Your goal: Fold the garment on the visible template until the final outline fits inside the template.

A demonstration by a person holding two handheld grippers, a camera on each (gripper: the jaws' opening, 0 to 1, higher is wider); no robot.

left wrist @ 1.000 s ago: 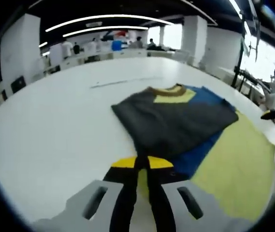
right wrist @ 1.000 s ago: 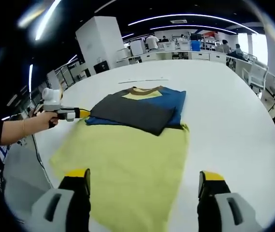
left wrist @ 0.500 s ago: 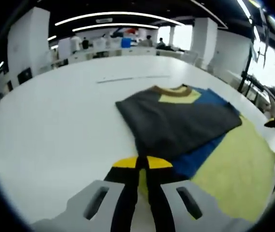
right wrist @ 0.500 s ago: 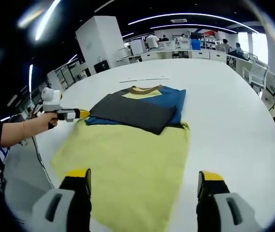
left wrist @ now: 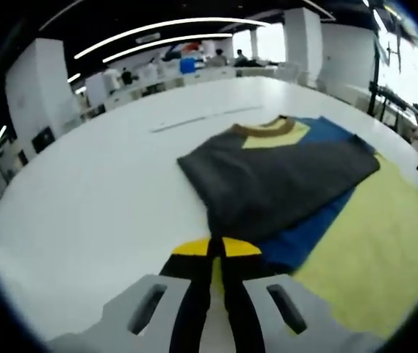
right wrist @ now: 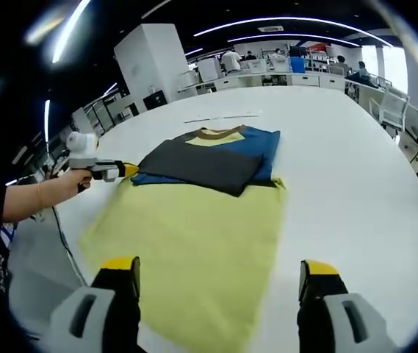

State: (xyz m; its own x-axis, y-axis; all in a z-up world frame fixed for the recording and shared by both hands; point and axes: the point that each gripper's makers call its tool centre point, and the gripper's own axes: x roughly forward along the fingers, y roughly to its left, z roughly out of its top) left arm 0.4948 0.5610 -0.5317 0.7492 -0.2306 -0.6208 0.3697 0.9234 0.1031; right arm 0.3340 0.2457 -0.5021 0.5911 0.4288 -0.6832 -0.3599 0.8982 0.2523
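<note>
Folding a garment (right wrist: 216,158) on a yellow template (right wrist: 194,250), with the left gripper (left wrist: 217,254) pinching the cloth's near edge.

Nearest in the right gripper view, the right gripper (right wrist: 216,283) hangs with its jaws spread wide, holding nothing, over the near end of the template, which lies flat on the white tabletop (right wrist: 348,169) toward its near edge. Beyond that, the garment, a partly folded shirt with a dark grey flap laid over blue and a yellow patch under a brown collar, covers the template's far end. At its left side the left gripper, held by a hand (right wrist: 73,184), touches the shirt; in the left gripper view its yellow-tipped jaws stand pressed together on the dark fabric's edge. Farther off, a thin line (right wrist: 220,116) marks the tabletop, and desks with people (right wrist: 231,60) stand past the far edge.
</note>
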